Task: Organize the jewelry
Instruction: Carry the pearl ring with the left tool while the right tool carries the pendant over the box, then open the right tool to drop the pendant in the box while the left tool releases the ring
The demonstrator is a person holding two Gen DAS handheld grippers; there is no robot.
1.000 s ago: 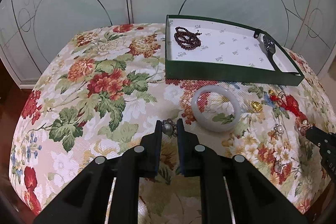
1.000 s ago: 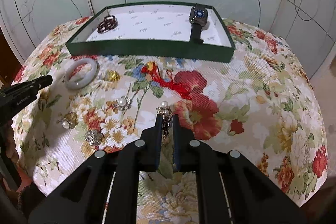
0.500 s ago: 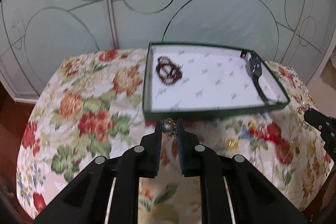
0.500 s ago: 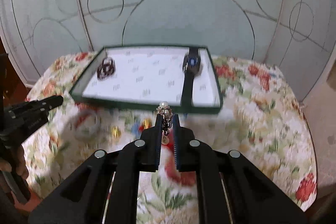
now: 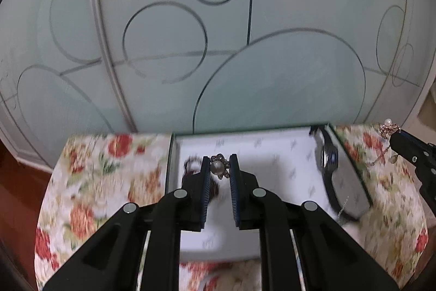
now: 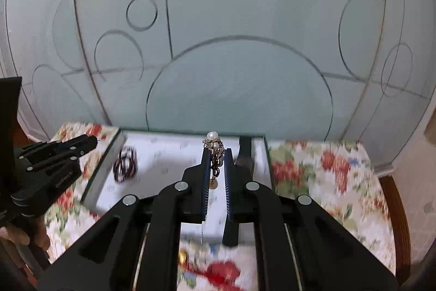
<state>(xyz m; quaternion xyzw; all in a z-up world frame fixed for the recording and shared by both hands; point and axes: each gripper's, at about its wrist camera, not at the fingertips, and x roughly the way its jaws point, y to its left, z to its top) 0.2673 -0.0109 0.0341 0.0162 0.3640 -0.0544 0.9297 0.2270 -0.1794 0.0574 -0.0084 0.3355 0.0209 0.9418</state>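
Observation:
My left gripper [image 5: 219, 168] is shut on a pearl flower brooch [image 5: 217, 167] and holds it over the left part of the green jewelry tray [image 5: 272, 152]. My right gripper [image 6: 216, 158] is shut on a pearl and chain piece [image 6: 214, 146] over the same tray [image 6: 174, 152], its chain dangling; the piece also shows in the left wrist view [image 5: 389, 128]. In the tray lie a dark bead bracelet [image 6: 126, 165] and a black watch [image 5: 331, 168], partly hidden behind my right fingers.
The tray sits on a floral cloth [image 5: 95, 182] over a table. A frosted glass wall [image 5: 218, 45] with circle lines stands close behind. A gold charm [image 6: 183, 256] and a red knot [image 6: 220, 270] lie in front of the tray.
Both grippers have moved forward from the loose jewelry to over the tray, each still holding its piece. The view is blurred by motion.

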